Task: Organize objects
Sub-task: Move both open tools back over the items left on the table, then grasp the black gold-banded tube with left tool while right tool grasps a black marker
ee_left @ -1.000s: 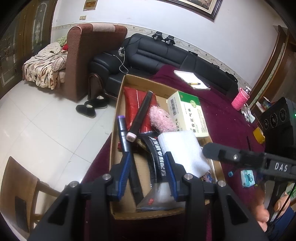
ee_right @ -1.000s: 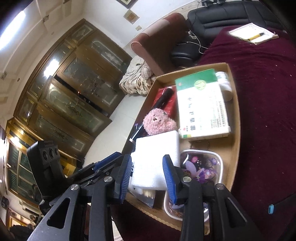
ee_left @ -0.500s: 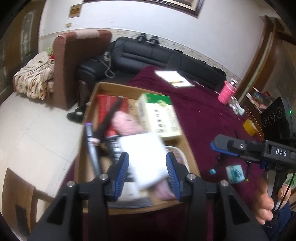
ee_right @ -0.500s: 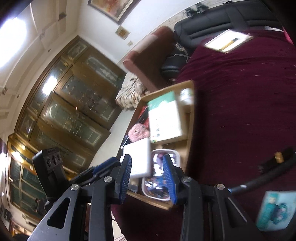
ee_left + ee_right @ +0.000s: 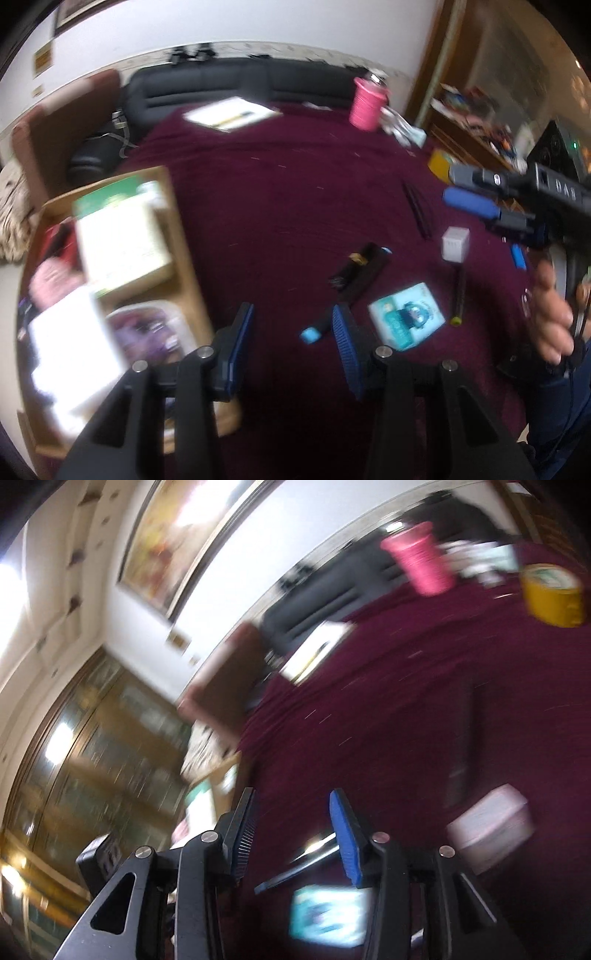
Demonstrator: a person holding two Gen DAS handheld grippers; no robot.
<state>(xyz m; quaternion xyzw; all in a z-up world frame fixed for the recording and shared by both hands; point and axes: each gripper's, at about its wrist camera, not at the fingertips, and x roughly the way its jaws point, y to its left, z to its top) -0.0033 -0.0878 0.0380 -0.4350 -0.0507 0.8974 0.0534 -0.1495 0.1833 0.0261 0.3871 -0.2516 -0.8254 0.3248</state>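
Note:
A cardboard box [image 5: 181,236] sits at the left of the maroon table, holding a green-and-white carton [image 5: 122,236], a white foam pad [image 5: 70,350], a pink fuzzy thing and a clear tub of purple bits. Loose on the cloth lie a teal card pack [image 5: 406,317], a black marker with a blue cap [image 5: 317,328], a black bar [image 5: 360,271], a white cube [image 5: 456,243] and a thin pen [image 5: 458,295]. My left gripper [image 5: 291,323] is open and empty above the cloth. My right gripper [image 5: 291,808] is open and empty; it also shows at the right of the left wrist view [image 5: 476,192].
A pink cup [image 5: 365,103], a yellow tape roll [image 5: 554,594] and a notepad [image 5: 231,114] sit at the far side of the table. A black sofa [image 5: 240,81] and a brown armchair stand behind. Both views are motion-blurred.
Both grippers have swung right, away from the box and over the loose items on the cloth. The box has slid to the left edge of the left wrist view.

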